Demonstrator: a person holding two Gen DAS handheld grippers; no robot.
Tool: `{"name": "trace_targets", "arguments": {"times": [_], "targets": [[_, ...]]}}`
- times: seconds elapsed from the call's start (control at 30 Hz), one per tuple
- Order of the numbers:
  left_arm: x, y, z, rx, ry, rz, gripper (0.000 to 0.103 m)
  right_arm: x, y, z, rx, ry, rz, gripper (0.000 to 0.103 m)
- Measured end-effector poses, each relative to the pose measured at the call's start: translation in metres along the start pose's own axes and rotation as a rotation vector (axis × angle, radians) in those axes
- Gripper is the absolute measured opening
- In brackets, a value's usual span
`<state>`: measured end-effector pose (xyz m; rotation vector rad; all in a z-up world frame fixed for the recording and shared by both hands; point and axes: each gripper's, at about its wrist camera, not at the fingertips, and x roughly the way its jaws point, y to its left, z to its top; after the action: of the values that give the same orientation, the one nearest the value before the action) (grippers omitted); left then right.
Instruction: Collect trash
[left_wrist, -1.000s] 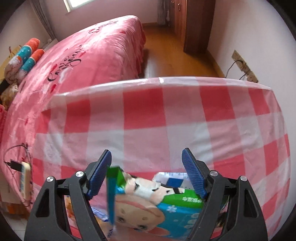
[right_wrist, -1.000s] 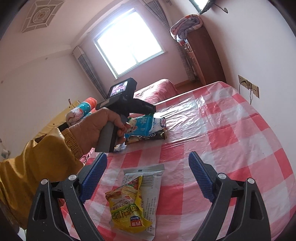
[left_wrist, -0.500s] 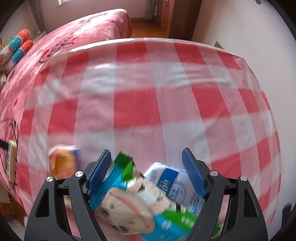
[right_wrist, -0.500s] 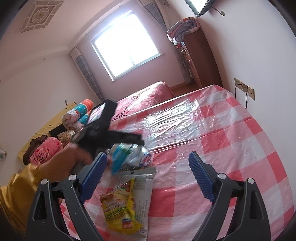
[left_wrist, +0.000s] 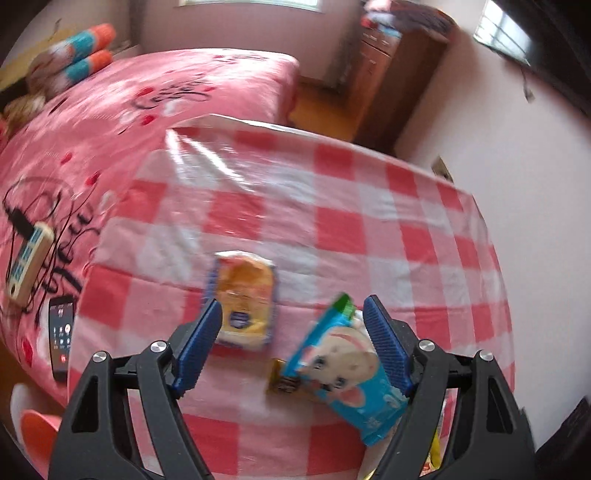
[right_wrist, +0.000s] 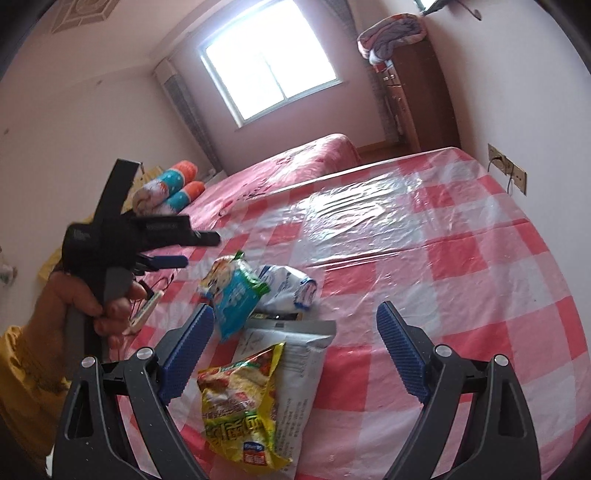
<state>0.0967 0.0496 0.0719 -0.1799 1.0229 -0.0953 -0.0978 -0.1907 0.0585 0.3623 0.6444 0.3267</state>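
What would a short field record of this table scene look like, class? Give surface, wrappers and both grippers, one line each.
surface: table under a pink-and-white checked cloth with clear plastic over it
wrappers near right gripper: yellow snack packet lying on a white packet
wrappers further back: blue cartoon packet, white-and-blue packet
separate wrapper: orange packet, lying flat
left gripper: open, nothing pinched, above the table
right gripper: open, empty, facing the yellow packet
beside table: bed with pink cover
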Motion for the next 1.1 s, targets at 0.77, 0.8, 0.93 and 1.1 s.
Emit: {"name": "trace_targets", "arguments": {"times": [0.77,0.8,0.93,1.1], "targets": [[0.072,0.02,0.003,0.138,0.011,0.165,0.061,0.015,0.032,-0.014,-0.175,0.112,0.071,0.089],[0.071,0.019,0.003,0.144,0.005,0.162,0.057,0.016,0.034,-0.016,-0.193,0.117,0.06,0.089],[0.07,0.017,0.0,0.136,-0.018,0.164,0.053,0.022,0.045,-0.024,-0.28,0.124,-0.029,0.089],[0.067,0.017,-0.004,0.131,-0.037,0.16,0.046,0.026,0.044,-0.026,-0.279,0.152,0.007,0.089]]}}
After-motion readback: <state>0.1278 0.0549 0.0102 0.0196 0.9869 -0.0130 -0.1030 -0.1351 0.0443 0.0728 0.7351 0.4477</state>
